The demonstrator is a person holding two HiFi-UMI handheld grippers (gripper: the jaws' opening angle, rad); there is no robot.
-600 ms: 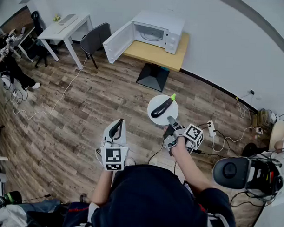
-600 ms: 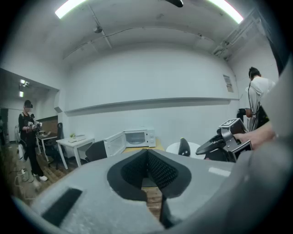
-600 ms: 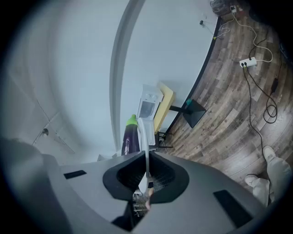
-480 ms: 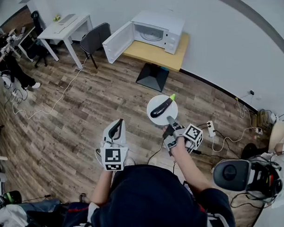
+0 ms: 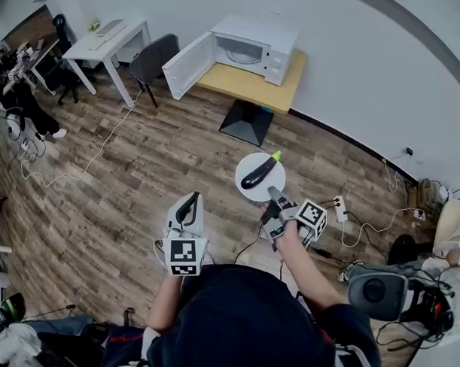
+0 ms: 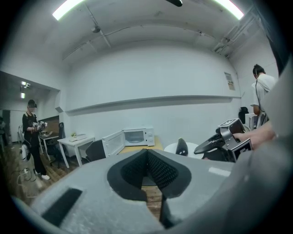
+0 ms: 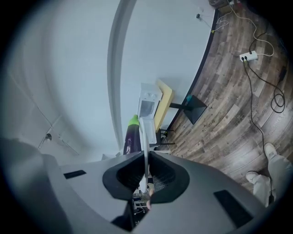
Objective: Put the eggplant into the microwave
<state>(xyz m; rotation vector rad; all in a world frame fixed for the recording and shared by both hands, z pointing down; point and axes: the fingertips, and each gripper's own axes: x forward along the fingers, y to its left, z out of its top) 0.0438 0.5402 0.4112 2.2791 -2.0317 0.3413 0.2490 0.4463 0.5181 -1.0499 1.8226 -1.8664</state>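
Observation:
A dark purple eggplant [image 5: 258, 172] with a green stem lies on a round white plate [image 5: 272, 184]. My right gripper [image 5: 273, 194] is shut on the plate's near rim and holds it in the air over the wooden floor. In the right gripper view the plate [image 7: 144, 132] shows edge-on between the pads, with the eggplant [image 7: 132, 137] to its left. The white microwave [image 5: 250, 48] stands far ahead on a yellow table [image 5: 245, 88], its door [image 5: 183, 68] swung open to the left. My left gripper [image 5: 187, 210] is shut and holds nothing, low and to the left of the plate.
A black table base [image 5: 246, 123] stands under the yellow table. A dark chair [image 5: 154, 61] and a white desk [image 5: 107, 41] are left of the microwave. Cables and a power strip [image 5: 341, 208] lie on the floor at right. A person [image 6: 33, 132] stands at far left.
Only the head view has shifted a little. Both grippers and the plate with the eggplant keep their places.

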